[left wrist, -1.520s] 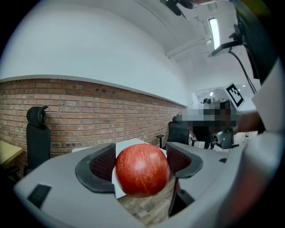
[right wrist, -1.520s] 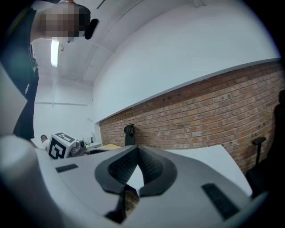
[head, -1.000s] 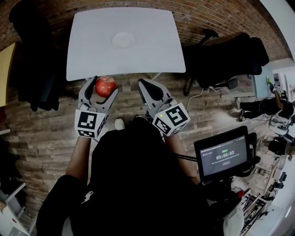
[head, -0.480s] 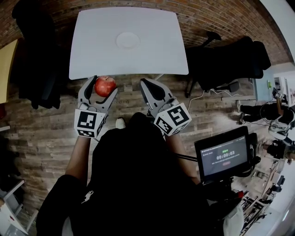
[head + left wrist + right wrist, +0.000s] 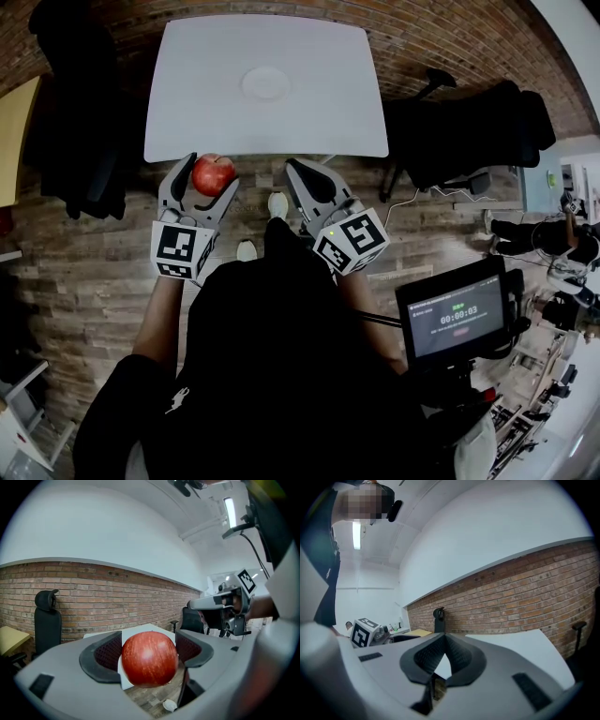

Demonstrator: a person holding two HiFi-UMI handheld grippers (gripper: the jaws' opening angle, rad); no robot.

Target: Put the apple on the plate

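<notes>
Apple (image 5: 214, 174) in left gripper (image 5: 199, 184)

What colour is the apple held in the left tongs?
The apple is red with fine pale streaks; the left gripper view shows it best.

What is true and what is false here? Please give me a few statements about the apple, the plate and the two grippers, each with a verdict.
1. The left gripper holds the apple between its jaws. True.
2. The apple lies on the plate. False: it is held in the left gripper near the table's near edge, not yet at the plate.
3. The right gripper has its jaws together with nothing between them. True.
4. The plate is red. False: it is white, on a white table.
5. A brick wall stands behind the table. True.
</notes>
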